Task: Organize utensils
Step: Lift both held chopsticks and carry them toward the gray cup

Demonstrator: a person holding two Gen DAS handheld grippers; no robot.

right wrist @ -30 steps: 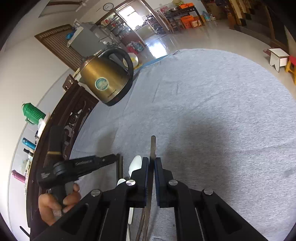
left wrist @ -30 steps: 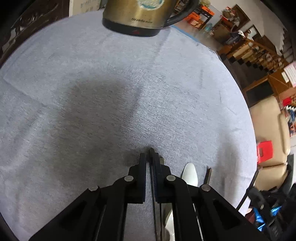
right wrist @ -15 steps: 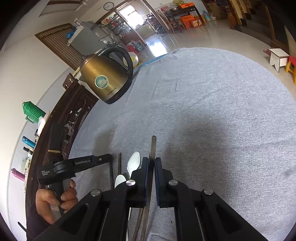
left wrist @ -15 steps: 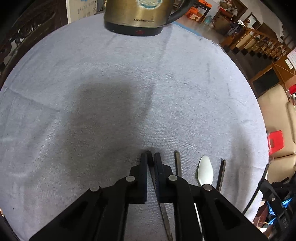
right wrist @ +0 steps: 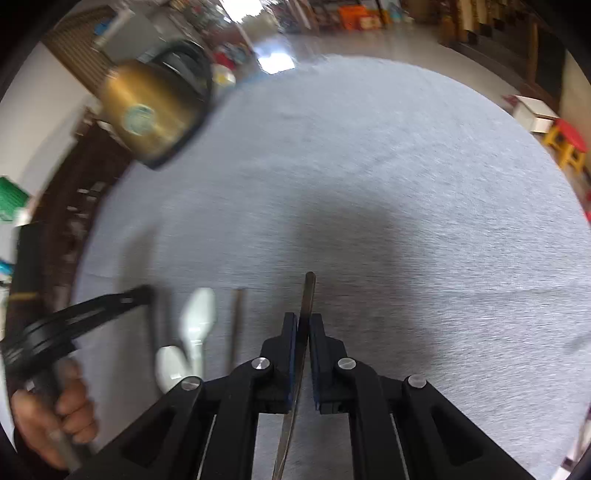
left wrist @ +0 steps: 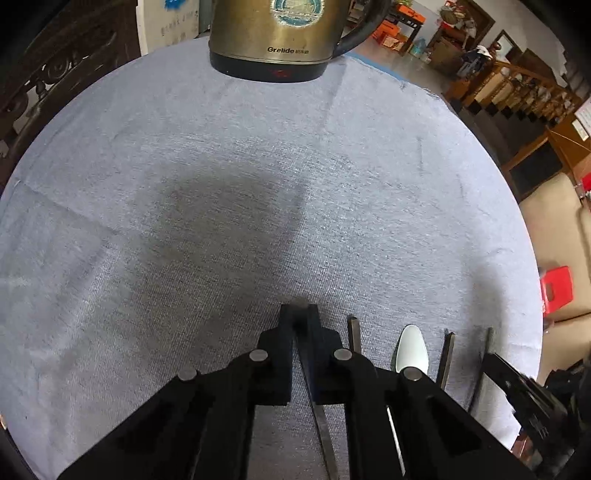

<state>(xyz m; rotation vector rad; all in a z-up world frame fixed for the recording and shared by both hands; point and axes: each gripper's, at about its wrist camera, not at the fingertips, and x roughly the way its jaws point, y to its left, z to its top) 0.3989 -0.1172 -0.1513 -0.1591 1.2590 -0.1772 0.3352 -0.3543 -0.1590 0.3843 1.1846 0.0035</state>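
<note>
A dark chopstick (left wrist: pixel 320 417) is clamped between the closed fingers of the left gripper (left wrist: pixel 298 308), its tip hidden at the fingertips, just above the grey cloth of the round table (left wrist: pixel 221 155). In the right wrist view, blurred by motion, a second dark chopstick (right wrist: pixel 306 306) is gripped by the right gripper (right wrist: pixel 303 317), its end seen jutting past the fingertips. Beside the left gripper, near the table's close edge, a row is laid out: another chopstick (left wrist: pixel 354 334), a white spoon (left wrist: pixel 410 349) and two more dark sticks (left wrist: pixel 447 354), roughly parallel and apart from one another. A second white spoon (right wrist: pixel 168 365) is seen in the right view, overlapping the first. A hand (right wrist: pixel 55 417) is seen around the left gripper's handle. Beyond the utensils, a wide stretch of bare cloth is left open to the far rim, where a brass-coloured Grelide electric kettle (left wrist: pixel 280 33) stands; its contents cannot be seen.
</note>
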